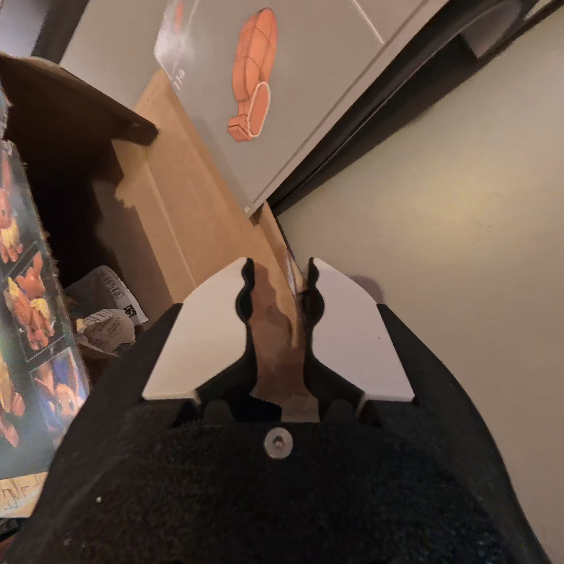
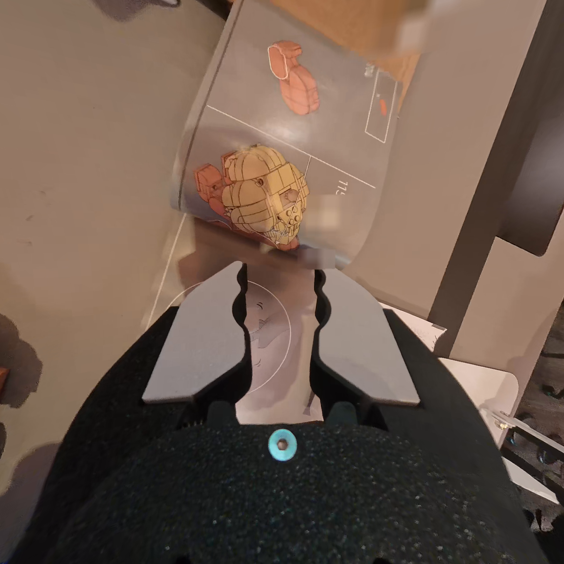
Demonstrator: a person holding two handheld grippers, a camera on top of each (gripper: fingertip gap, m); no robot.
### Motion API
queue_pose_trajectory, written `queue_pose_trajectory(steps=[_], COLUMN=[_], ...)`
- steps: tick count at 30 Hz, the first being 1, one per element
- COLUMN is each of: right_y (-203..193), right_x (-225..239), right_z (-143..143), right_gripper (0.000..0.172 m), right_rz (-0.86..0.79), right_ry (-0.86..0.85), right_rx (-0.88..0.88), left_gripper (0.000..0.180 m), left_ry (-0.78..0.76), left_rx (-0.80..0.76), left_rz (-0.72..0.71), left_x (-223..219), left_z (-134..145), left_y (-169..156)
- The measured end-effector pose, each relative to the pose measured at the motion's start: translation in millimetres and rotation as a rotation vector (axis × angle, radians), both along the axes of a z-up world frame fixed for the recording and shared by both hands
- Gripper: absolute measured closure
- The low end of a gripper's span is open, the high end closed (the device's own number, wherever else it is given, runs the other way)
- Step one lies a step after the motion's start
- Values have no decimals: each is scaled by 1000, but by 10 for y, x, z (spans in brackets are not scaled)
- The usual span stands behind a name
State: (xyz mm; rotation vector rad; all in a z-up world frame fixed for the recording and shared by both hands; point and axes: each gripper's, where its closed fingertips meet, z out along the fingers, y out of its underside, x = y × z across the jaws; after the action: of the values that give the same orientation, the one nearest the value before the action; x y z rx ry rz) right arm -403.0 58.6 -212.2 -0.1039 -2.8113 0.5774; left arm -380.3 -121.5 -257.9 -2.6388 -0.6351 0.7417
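Observation:
In the left wrist view my left gripper (image 1: 279, 262) straddles the upper edge of a brown cardboard box wall (image 1: 293, 283). The wall edge runs close along the right pad (image 1: 317, 293), and a clear gap shows at the left pad, so the jaws are open. A grey instruction booklet page (image 1: 305, 91) with an orange brick drawing leans over the box. In the right wrist view my right gripper (image 2: 280, 268) is open and empty above a booklet page with a white circle (image 2: 268, 335). Just ahead of its fingertips a booklet page (image 2: 274, 137) with brick model drawings curls upward.
Inside the cardboard box lie crumpled printed paper bags (image 1: 103, 323), beside a colourful toy box (image 1: 27, 335) at the left. A dark cardboard flap (image 1: 61, 106) hangs over them. The beige table (image 1: 427, 244) extends right. A grey upright panel (image 2: 457, 213) and a white object (image 2: 473, 396) stand at the right. Tip to tip, the grippers are about 20 cm apart.

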Motion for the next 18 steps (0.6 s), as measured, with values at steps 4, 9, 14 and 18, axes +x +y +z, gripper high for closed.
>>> queue_pose_trajectory(steps=[4,9,14,18], right_y=[9,21,61,63], right_x=[7,26,39,56], right_z=[-27,-17,-58,-102], right_gripper=[127,127,126,125], right_rz=[2,6,12,28], right_ry=[-4,-5,-20,-31], right_rx=[2,-1,15,31], left_gripper=[170,176,177,177], left_ry=[11,52,70,79], left_rx=[-11,9,44,71], left_rz=[0,66,128,162], left_x=[-32,-117,-188,-222], left_z=[-43,35,144,209], left_y=[-12,-145,-319,-411])
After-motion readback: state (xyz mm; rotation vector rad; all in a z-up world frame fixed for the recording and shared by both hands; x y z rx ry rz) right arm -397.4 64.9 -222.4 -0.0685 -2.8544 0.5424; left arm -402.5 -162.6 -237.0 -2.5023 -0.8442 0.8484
